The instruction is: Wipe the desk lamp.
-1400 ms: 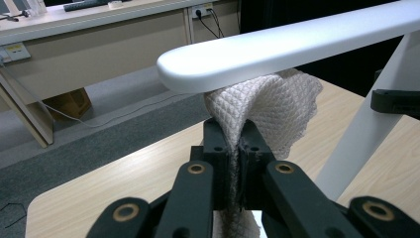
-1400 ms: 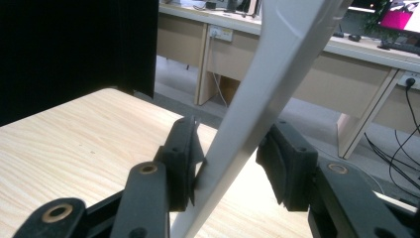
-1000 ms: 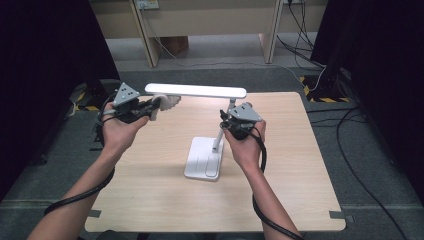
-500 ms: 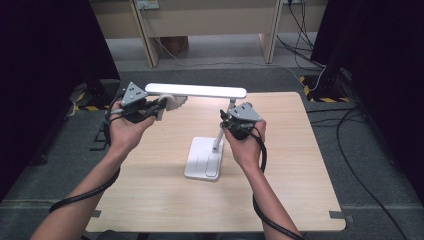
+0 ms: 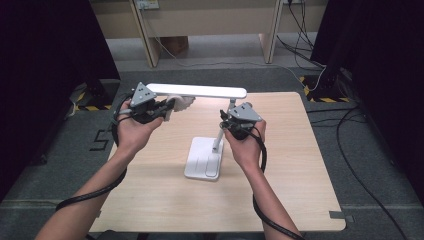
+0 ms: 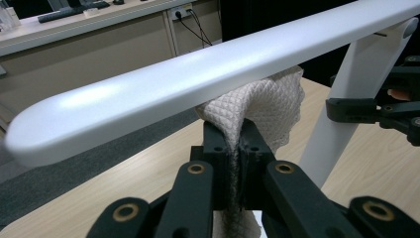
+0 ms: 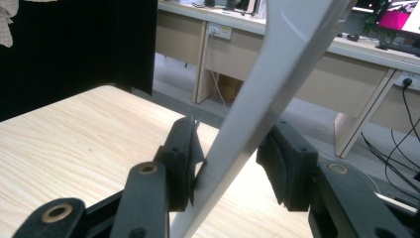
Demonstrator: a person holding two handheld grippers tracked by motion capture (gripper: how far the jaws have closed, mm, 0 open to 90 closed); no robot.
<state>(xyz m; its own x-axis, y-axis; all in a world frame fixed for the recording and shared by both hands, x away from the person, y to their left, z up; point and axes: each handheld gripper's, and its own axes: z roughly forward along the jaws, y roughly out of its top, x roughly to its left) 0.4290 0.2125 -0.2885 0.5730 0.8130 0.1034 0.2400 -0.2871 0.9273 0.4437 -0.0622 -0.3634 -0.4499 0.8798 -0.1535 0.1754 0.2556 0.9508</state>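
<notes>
I was partway through wiping the lamp point(image 5: 200, 91), by my reckoning. It stood on its white base in the middle of the worktop point(image 5: 300, 165), its long head stretched out level above the far half. My left claw point(image 5: 162, 107) was clamped shut on a white cloth point(image 6: 270, 106), and the cloth was bunched up against the underside of the lamp's head, near its free end. My right claw point(image 5: 231, 125) sat around the lamp's upright point(image 7: 262, 109) to steady it: one jaw touched the stem, while the other stood a little off it, so I could not call it a firm pinch. Most of the head, out toward the hinge, looked left to do.

Compared with a second earlier, my left claw had carried the cloth a short way along under the head toward the upright. My right claw had kept its place.
</notes>
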